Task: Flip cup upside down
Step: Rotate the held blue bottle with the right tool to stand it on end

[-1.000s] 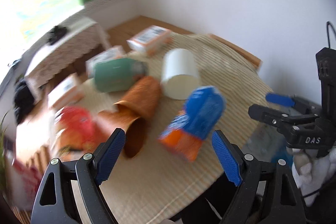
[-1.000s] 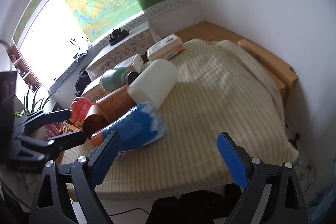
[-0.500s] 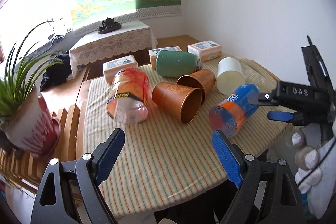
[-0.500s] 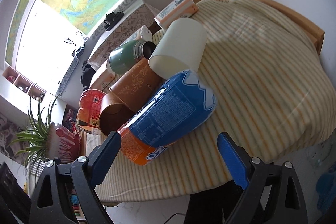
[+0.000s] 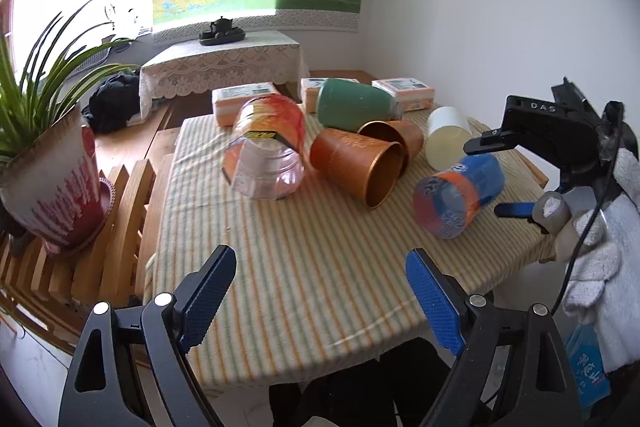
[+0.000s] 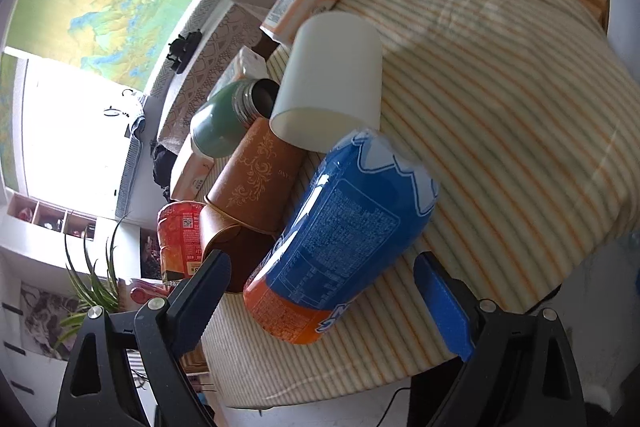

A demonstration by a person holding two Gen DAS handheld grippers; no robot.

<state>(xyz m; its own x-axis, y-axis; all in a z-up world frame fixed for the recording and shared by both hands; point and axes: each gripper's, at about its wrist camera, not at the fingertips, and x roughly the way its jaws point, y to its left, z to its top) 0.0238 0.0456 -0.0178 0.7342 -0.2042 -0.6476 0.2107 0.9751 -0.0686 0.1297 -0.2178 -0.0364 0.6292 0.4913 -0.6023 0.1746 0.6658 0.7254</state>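
Several cups lie on their sides on a striped tablecloth point(image 5: 280, 267). A blue-and-orange cup point(image 5: 460, 193) point(image 6: 344, 247) lies nearest my right gripper point(image 6: 320, 299), which is open with the cup's orange base between its fingers, not touching. The right gripper point(image 5: 496, 179) also shows in the left wrist view, straddling that cup. Two copper cups point(image 5: 358, 165) point(image 6: 252, 187), a white cup point(image 5: 446, 137) point(image 6: 332, 83), a green cup point(image 5: 354, 109) point(image 6: 224, 115) and a red-orange clear cup point(image 5: 266, 147) lie behind. My left gripper point(image 5: 320, 299) is open and empty above the table's near edge.
Three orange-white boxes point(image 5: 244, 103) sit at the table's far edge. A potted plant point(image 5: 52, 171) stands on a wooden slatted bench point(image 5: 80, 267) at left. A lace-covered side table point(image 5: 224, 67) and wall scroll are behind. A white wall is at right.
My left gripper has pulled back and swung left, so the whole table now shows. My right gripper has moved in close, with its fingers now on either side of the blue-and-orange cup.
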